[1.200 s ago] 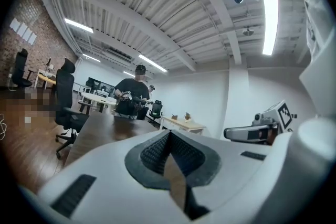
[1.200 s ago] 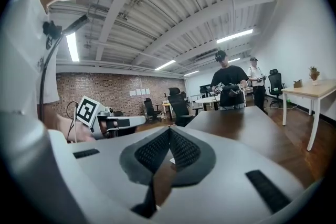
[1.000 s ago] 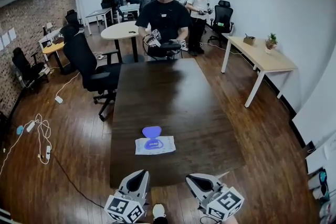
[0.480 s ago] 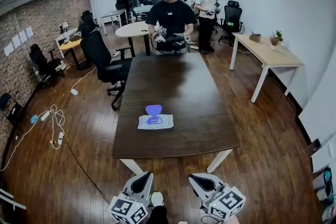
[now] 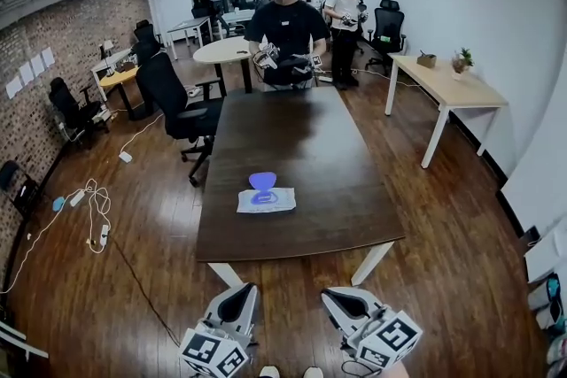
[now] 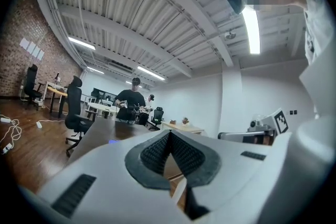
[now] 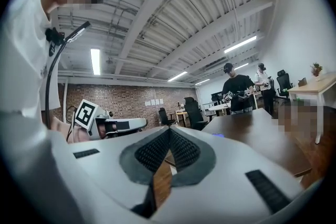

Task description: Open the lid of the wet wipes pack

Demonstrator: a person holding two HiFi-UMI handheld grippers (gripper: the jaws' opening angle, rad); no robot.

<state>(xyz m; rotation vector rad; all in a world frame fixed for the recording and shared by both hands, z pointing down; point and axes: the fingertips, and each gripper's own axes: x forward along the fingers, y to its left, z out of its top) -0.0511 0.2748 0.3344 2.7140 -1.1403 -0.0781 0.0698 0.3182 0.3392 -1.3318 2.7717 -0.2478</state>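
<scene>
Both tools are held back from the work, off the near end of the long dark-brown wooden table (image 5: 301,150) and over the plank floor. The left gripper (image 5: 243,288) and the right gripper (image 5: 330,291) sit side by side, pointing level toward the far end of the room. In each gripper's own view the ribbed black pads are pressed together with nothing caught between them. I take this for a resting carriage. With the jaws closed and empty and the table out of reach, neither tool looks set to work on anything.

The flat white wet wipes pack (image 5: 266,200) lies on the near half of the table, a little left of its middle line and well apart from both grippers. It rests flat on its back with the printed face up. A blue oval marks the dispensing spot in the centre of that face. Its rounded purple lid (image 5: 262,181) stands clear of the oval on the far side. It appears swung back on a hinge along the pack's far edge, so the flap opens away from the person holding the tools. From that I judge the lid already open. Whether a wipe pokes out is too small to tell.

At the far end of the table stands a person in a black shirt (image 5: 283,22).
</scene>
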